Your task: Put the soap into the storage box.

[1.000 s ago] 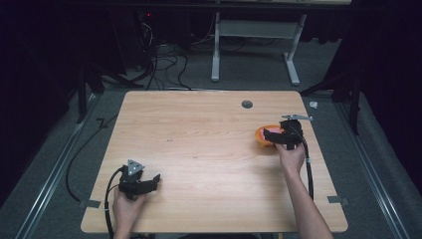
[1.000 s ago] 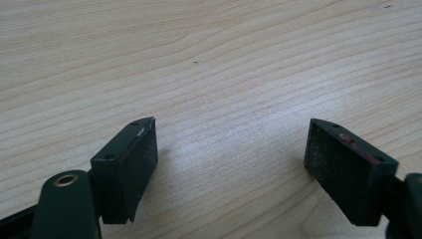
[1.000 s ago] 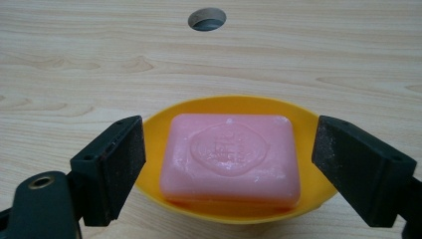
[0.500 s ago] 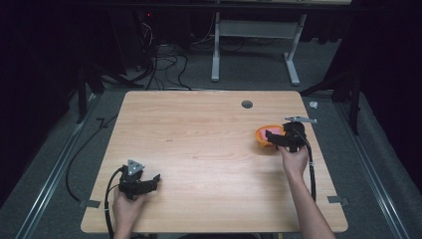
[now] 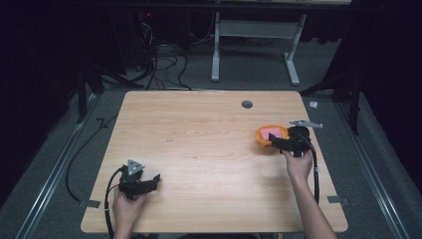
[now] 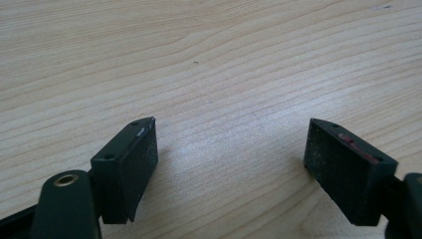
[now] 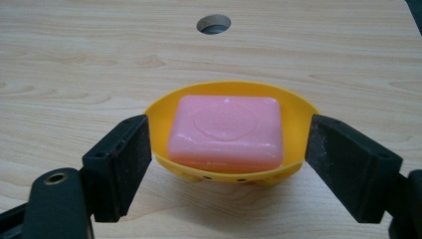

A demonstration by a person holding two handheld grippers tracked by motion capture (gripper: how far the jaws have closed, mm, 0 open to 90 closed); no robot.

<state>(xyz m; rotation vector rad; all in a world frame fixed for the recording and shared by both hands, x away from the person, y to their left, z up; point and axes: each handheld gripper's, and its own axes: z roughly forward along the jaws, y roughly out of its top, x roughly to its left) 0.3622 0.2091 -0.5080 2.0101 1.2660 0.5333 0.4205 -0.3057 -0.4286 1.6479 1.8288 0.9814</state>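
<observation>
A pink bar of soap [image 7: 226, 132] lies in a yellow-orange dish [image 7: 296, 107] near the wooden table's right edge. My right gripper [image 7: 229, 169] is open, its jaws standing on either side of the dish's near end without touching it. From above, the dish [image 5: 260, 135] with the soap [image 5: 274, 132] sits just left of the right gripper [image 5: 278, 142]. My left gripper [image 5: 152, 181] rests open near the front left of the table. Bare wood lies between its jaws in the left gripper view [image 6: 231, 164].
A round cable hole [image 5: 247, 104] pierces the table [image 5: 199, 129] at the back, beyond the dish. Cables [image 5: 164, 59] and a white desk frame [image 5: 254, 30] stand on the dark floor behind. Each gripper trails a black cable toward the front edge.
My right gripper has drawn slightly toward the person's side and settled level with the dish, its jaws now flanking it. The left gripper has stayed put.
</observation>
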